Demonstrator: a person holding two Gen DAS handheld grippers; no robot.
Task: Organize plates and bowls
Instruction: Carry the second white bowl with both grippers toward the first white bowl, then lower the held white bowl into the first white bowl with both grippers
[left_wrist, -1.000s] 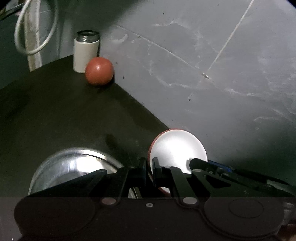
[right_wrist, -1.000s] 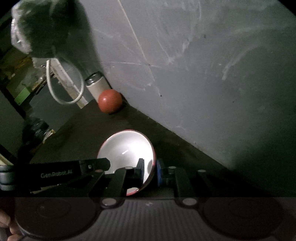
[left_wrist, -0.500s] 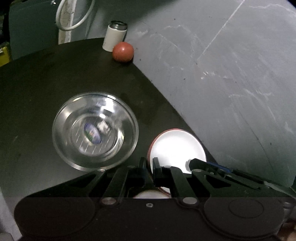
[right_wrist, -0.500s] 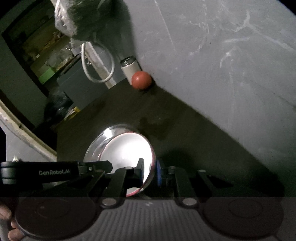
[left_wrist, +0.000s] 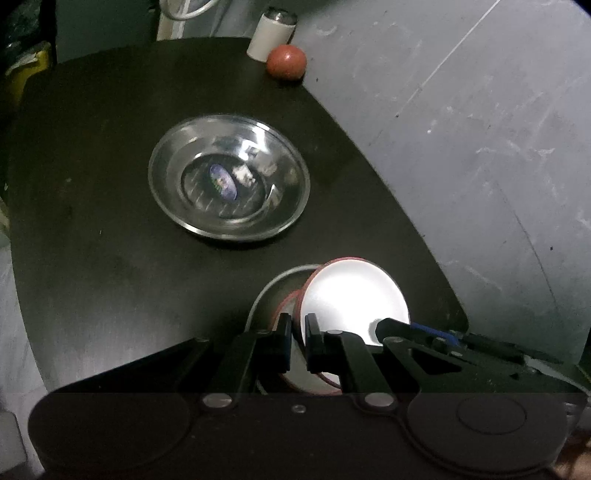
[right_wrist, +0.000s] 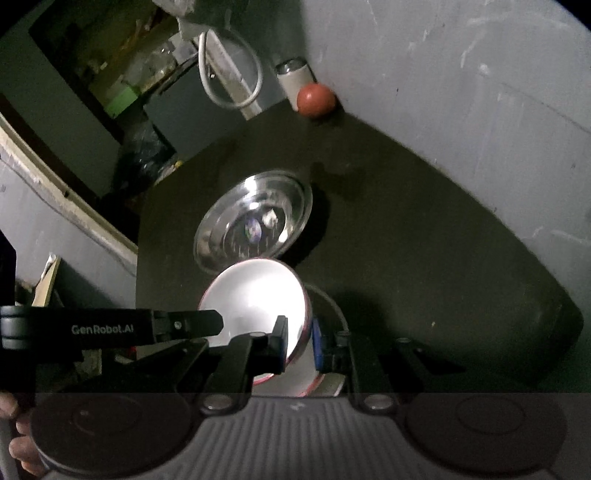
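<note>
Both grippers of mine pinch the same white bowl: my left gripper (left_wrist: 298, 332) has its jaws narrowed on the bowl's left rim, and my right gripper (right_wrist: 298, 334) clamps the right rim between its black and blue pads. That white bowl with a red rim (left_wrist: 354, 295) hangs tilted over the near part of the dark table (left_wrist: 110, 277), its bright inside turned up toward the cameras. Just under it I see the thin grey rim of another dish (left_wrist: 273, 280), and a second red edge shows between the two, though I cannot tell whether my bowl touches either.

Farther out, toward the middle of the table, sits a shallow steel bowl (left_wrist: 229, 177) with a small blue sticker on its bottom; it stands apart from the white one. At the far edge, against the grey wall (left_wrist: 461, 129), a red ball (left_wrist: 287, 62) lies just beside a white cylindrical can (left_wrist: 271, 33). In the right wrist view a white cable loop (right_wrist: 229, 74) hangs beyond the table's far left, and fingers (right_wrist: 14, 443) show at the near left corner.
</note>
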